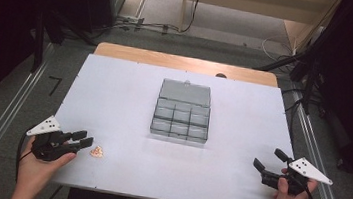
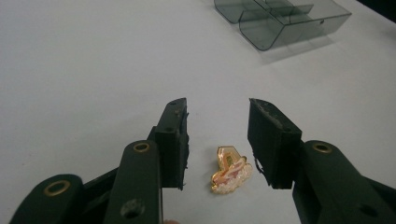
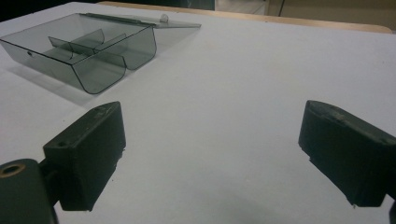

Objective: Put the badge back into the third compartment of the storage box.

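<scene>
The enamel pin (image 2: 230,171) lies ungrasped near the table's (image 1: 130,89) left front edge, between the open left gripper's (image 2: 218,140) jaws; the right gripper (image 3: 211,154) gapes empty, and the compartment box (image 1: 182,111) holds nothing.

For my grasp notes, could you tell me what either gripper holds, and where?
Nothing is held: the left gripper straddles the pin badge without touching; the right gripper is open.

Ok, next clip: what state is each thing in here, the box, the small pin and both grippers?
Box: lid open, laid back flat; compartments look empty.
Pin: flat on the table, between the left fingers, untouched.
Left gripper: open around the pin, no grip.
Right gripper: open wide, holding nothing.
</scene>
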`<control>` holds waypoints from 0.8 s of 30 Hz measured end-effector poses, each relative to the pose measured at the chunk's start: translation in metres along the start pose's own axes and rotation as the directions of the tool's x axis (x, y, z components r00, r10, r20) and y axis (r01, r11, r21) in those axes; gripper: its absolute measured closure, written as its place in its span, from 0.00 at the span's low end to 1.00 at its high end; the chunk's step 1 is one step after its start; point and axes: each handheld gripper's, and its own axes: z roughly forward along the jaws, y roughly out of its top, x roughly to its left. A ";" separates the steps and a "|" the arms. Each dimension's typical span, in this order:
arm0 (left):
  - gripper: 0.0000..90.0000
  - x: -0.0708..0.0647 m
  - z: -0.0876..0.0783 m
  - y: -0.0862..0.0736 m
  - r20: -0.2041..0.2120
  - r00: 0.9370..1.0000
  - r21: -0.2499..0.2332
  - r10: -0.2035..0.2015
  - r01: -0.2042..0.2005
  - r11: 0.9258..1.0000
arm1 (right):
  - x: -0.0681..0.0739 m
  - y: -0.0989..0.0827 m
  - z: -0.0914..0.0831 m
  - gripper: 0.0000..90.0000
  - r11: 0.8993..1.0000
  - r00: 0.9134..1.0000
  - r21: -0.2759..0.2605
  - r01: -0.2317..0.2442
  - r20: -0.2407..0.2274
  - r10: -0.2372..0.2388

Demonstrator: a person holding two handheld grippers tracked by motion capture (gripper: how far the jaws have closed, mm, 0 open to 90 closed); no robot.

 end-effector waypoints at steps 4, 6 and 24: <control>0.68 -0.002 0.005 -0.001 0.010 1.000 0.035 0.017 -0.018 0.999 | 0.000 0.000 0.001 0.07 1.000 1.000 0.005 0.001 0.001 -0.001; 0.69 -0.002 0.007 -0.001 0.015 1.000 0.053 0.023 -0.023 0.998 | 0.000 0.000 0.001 0.07 1.000 1.000 0.007 0.000 0.001 0.000; 0.78 -0.001 0.026 -0.010 0.036 0.998 0.156 0.044 -0.049 0.987 | 0.001 0.000 0.003 0.07 1.000 1.000 0.023 0.010 -0.011 -0.009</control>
